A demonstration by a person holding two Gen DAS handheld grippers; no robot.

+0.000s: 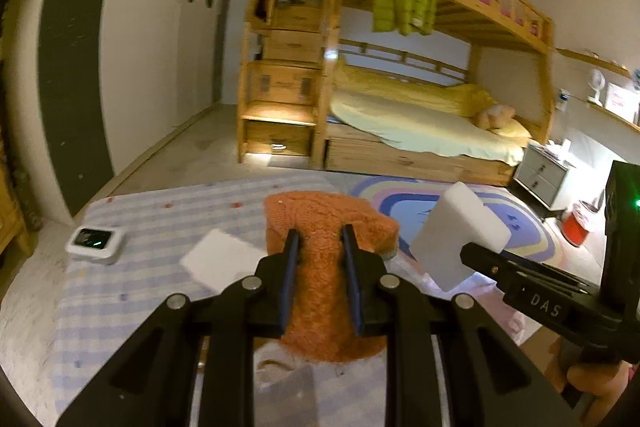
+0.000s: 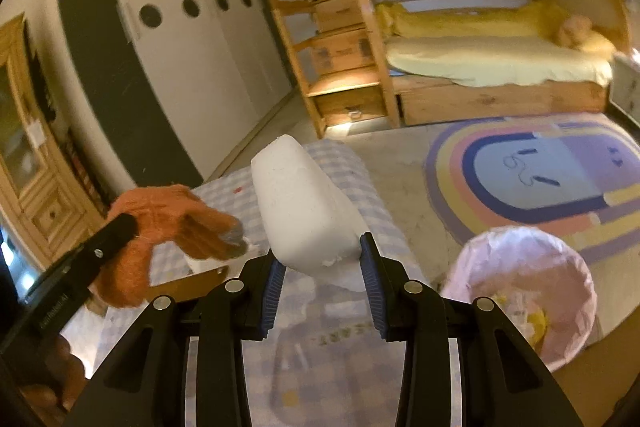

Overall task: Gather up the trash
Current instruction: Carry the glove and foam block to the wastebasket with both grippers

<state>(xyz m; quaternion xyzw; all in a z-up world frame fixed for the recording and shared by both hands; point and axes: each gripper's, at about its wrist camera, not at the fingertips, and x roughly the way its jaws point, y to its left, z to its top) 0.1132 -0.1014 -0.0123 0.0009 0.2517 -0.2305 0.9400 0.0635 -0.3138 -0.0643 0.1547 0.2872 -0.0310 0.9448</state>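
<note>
black linkage arms fill the foreground of both views. right gripper [image 2: 322,261] has its jaws clamped on the near end of a white foam block [image 2: 300,203], held above the checked tablecloth [image 2: 360,179]; the pink-lined bin [image 2: 520,291] sits just to its right, lower down. left gripper [image 1: 320,247] is pinching an orange fuzzy cloth [image 1: 320,223], lifted clear. best to swing the block over the bin's mouth, centre it, then let the jaws part; the long block could catch the rim.

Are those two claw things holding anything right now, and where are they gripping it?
Yes. The left gripper pinches the fuzzy orange cloth mid-body; the right gripper clamps the white foam block at its near end.
</note>
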